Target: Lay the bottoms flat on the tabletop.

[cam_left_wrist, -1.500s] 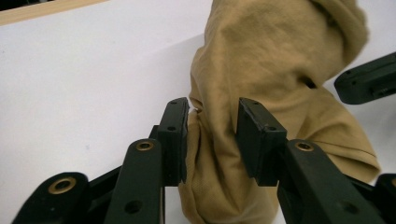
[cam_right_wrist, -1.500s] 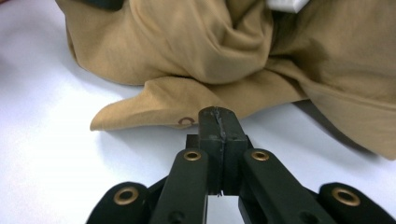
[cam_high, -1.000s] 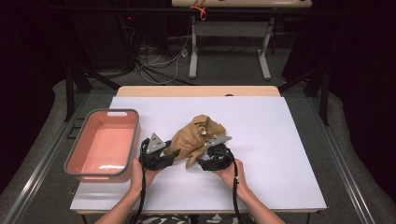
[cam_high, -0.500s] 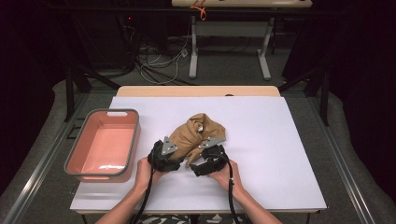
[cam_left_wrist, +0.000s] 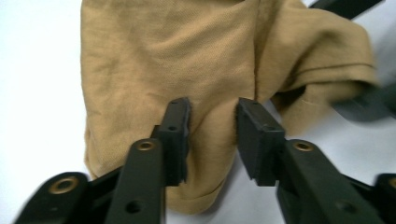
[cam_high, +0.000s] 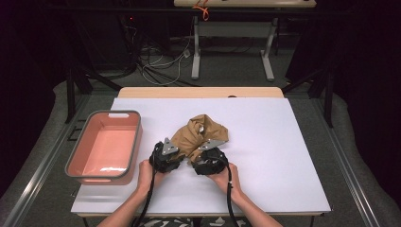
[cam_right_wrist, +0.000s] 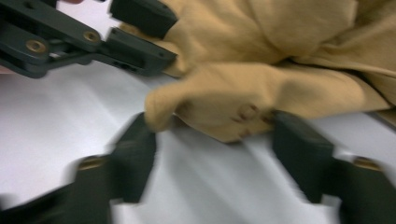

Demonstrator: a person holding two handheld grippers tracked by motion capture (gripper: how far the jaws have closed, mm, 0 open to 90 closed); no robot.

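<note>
Tan cloth (cam_high: 201, 135): crumpled, soft knit with a stitched hem, heaped on the white table sheet (cam_high: 283, 156), right of the pink tub (cam_high: 106, 147) and apart from it. Left gripper (cam_left_wrist: 212, 135): black jaws spread, astride a fold at the cloth's near edge. Right gripper (cam_right_wrist: 210, 140): jaws spread wide around a bunched corner; blurred, contact unclear. Pink tub: rectangular, smooth plastic, grey rim. Cloth's far side cut off in both gripper views.

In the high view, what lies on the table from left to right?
Pink bin → left gripper → tan cloth, bunched above and between the grippers → right gripper.
</note>
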